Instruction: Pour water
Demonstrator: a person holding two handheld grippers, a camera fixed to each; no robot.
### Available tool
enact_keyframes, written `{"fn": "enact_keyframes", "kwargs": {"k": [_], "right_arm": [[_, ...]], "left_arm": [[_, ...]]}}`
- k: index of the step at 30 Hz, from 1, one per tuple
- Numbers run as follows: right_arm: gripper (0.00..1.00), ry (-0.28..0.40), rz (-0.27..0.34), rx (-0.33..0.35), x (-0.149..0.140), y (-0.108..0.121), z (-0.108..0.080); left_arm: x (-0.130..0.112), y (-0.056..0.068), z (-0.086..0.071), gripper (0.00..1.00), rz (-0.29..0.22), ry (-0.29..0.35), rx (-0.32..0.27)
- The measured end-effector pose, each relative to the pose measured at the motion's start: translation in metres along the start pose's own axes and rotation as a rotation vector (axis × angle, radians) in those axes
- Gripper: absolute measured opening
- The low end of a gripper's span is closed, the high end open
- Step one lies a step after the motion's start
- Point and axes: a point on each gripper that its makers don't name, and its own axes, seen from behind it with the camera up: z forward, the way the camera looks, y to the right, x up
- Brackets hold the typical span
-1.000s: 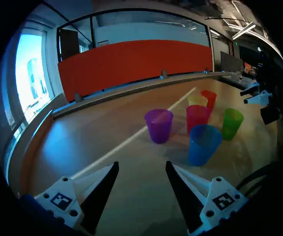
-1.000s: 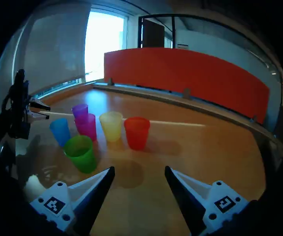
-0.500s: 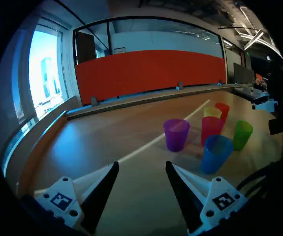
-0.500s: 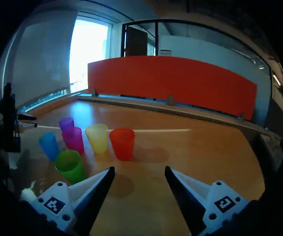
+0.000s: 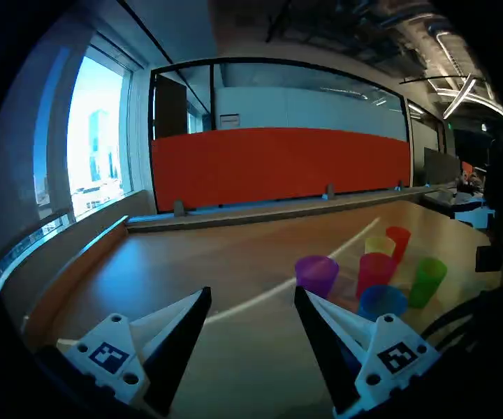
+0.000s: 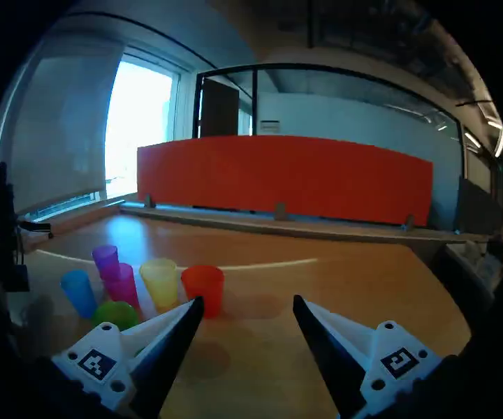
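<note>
Six coloured translucent cups [image 6: 159, 279], upright, clustered close together on wooden table [image 6: 335, 279]

Cup cluster [image 6: 159, 279] left, bare tabletop [image 6: 349, 276] right

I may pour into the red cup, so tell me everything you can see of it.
The red cup is a tapered, see-through plastic tumbler without a handle. It stands upright, mouth up, on the wooden table, at one end of the group of cups, beside the yellow cup. Whether it touches that cup or holds water is unclear.
</note>
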Motion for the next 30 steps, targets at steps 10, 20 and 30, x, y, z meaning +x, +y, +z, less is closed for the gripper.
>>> {"fn": "enact_keyframes", "kwargs": {"k": [10, 20, 30], "right_arm": [[0.98, 0.129, 0.016, -0.096, 0.029, 0.02, -0.008], [0.99, 0.214, 0.028, -0.152, 0.055, 0.032, -0.019], [0.98, 0.22, 0.034, -0.168, 0.063, 0.03, -0.021]], "left_arm": [[0.024, -0.006, 0.0, 0.88, -0.041, 0.101, 0.049], [0.053, -0.006, -0.006, 0.88, -0.066, 0.195, 0.07], [0.066, -0.013, -0.007, 0.88, -0.09, 0.262, 0.122]]}}
